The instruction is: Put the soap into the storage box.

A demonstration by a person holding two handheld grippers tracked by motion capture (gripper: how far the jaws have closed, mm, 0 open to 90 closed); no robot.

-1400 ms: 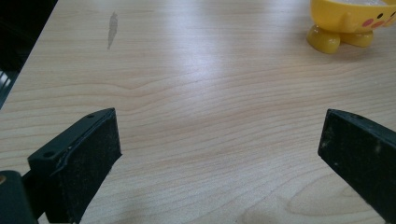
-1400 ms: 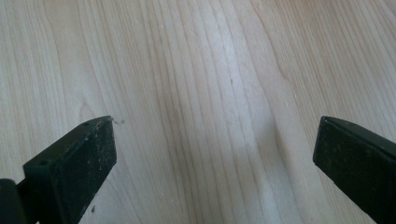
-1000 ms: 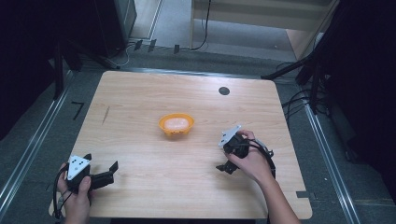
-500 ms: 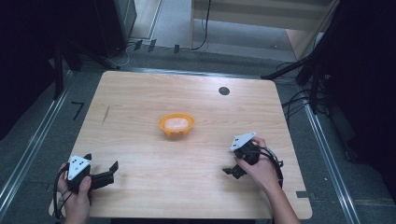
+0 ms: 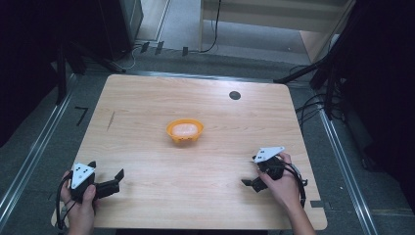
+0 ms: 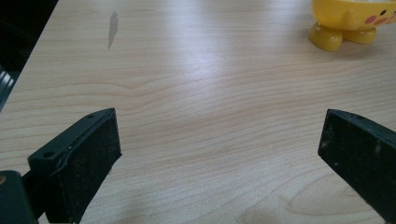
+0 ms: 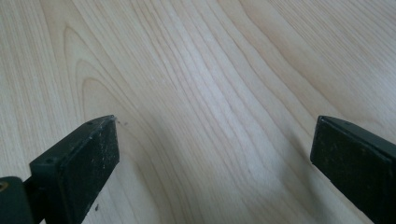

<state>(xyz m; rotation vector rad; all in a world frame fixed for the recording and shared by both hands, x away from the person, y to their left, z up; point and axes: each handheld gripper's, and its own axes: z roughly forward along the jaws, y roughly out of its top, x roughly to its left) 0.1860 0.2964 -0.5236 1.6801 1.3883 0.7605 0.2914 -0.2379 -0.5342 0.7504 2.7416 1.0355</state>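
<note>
Orange bowl lies between, beyond both tongs.

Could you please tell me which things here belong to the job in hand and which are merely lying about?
Part of the job:
- yellow bowl
- left gripper, jaws open
- right gripper, jaws open

Just there:
- black round spot on the table
- grey smudge on the wood
</note>
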